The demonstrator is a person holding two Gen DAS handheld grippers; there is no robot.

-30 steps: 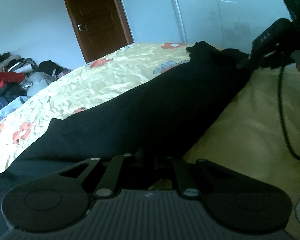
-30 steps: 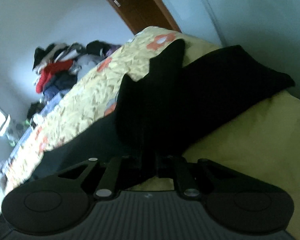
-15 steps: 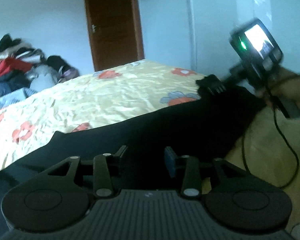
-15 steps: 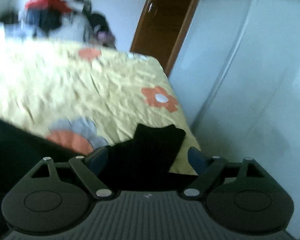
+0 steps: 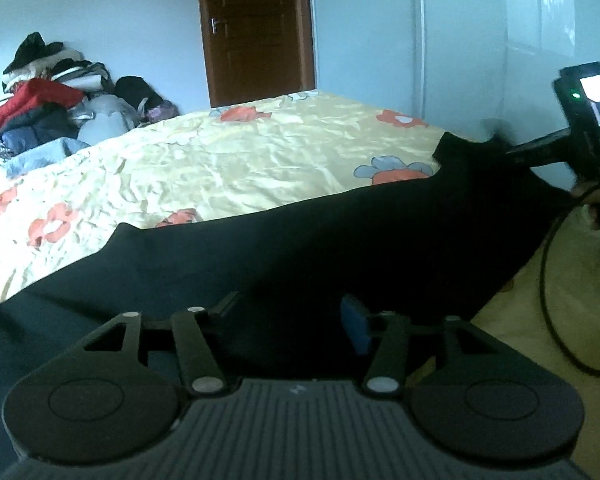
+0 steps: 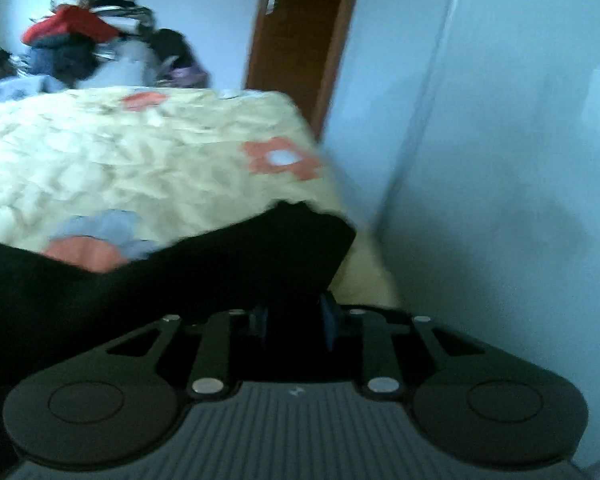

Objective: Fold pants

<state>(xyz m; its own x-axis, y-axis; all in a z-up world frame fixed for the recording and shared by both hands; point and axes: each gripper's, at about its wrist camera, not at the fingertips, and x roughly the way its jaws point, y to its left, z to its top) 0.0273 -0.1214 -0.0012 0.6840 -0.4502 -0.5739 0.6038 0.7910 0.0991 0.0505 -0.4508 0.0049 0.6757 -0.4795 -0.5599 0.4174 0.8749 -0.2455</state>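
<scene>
- The black pants (image 5: 320, 248) are laid lengthwise across the near part of a bed under a yellow flowered bedspread (image 5: 228, 160); the far end reaches the right edge of the bed, beside a white wardrobe (image 6: 500, 140).
- The left gripper (image 5: 288, 316) is found with its jaws opening over the near stretch of cloth. Dark fabric is seen between the fingers, but no pad is pressing on it; the blue pad (image 5: 354, 322) on the right finger stands clear.
- The right gripper (image 6: 294, 320) is found with its jaws closing at the far end of the pants. Black cloth lies between the two blue pads; a narrow gap remains, and a firm pinch cannot be confirmed, the view being blurred.
- Risk: only a thin edge of the cloth may be caught by the right jaws, so that the end slips free once lifted.
- Risk: with the left end released, the garment may be dragged askew by a one-sided pull, and the fold is then made uneven.
- Risk: the far end lies at the edge of the bed and could slide off toward the wardrobe.
- Risk: the loose black cable (image 5: 556, 320) hanging by the right hand could snag on the cloth.
- A lit screen (image 5: 598, 98) and a green lamp are noted on the right device; no brand, label or writing can be read anywhere.
</scene>
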